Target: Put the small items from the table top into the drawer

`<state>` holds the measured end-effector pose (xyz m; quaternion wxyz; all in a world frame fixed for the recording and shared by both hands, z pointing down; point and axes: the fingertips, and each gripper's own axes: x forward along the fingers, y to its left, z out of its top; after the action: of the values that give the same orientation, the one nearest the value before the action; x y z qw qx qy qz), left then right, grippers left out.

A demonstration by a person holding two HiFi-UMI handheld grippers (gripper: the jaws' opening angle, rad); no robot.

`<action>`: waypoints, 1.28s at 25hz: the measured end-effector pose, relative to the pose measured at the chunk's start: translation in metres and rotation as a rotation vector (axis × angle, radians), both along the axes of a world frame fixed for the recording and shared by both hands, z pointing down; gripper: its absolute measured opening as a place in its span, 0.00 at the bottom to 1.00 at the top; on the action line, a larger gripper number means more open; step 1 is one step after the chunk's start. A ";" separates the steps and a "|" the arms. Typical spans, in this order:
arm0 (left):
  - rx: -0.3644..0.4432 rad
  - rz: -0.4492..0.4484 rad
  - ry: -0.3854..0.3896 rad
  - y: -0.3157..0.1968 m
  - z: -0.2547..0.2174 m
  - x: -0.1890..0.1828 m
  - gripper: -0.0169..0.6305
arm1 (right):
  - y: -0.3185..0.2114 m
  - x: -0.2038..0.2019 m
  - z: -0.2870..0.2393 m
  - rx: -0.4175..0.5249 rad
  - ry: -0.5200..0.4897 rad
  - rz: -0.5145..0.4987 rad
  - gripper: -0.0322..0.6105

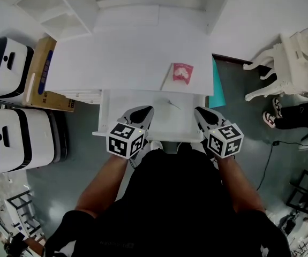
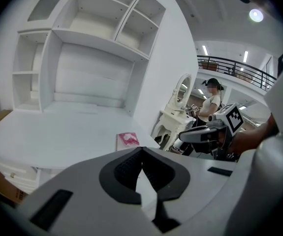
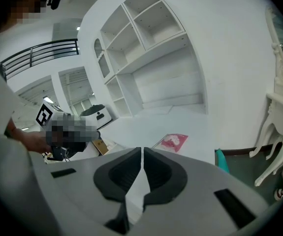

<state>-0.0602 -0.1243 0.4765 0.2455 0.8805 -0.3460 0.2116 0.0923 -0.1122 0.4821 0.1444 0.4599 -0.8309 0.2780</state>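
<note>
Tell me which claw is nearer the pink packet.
Right. The right claw is toward the person from the pink packet, slightly right; the left claw is farther off to its left.

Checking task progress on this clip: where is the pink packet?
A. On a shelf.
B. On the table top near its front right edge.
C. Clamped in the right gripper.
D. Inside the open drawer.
B: the pink packet lies flat on the table top near its front right edge, behind the open drawer; the right gripper is shut on nothing.
</note>
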 end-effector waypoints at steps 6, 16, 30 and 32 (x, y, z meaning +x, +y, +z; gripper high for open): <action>-0.017 -0.005 0.023 -0.004 0.001 0.002 0.04 | -0.003 0.002 0.004 -0.013 -0.003 -0.002 0.10; -0.014 -0.037 0.033 -0.009 0.002 0.002 0.04 | -0.009 0.001 0.012 -0.030 0.011 -0.020 0.10; -0.055 -0.072 -0.007 -0.010 0.015 -0.004 0.04 | -0.037 0.007 0.040 0.004 0.179 -0.061 0.10; -0.061 -0.077 -0.011 -0.009 0.017 -0.006 0.04 | -0.047 0.010 0.051 0.018 0.240 -0.068 0.10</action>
<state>-0.0664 -0.1338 0.4939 0.2784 0.8573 -0.3745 0.2175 0.1026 -0.1592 0.5328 0.2477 0.4627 -0.8253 0.2083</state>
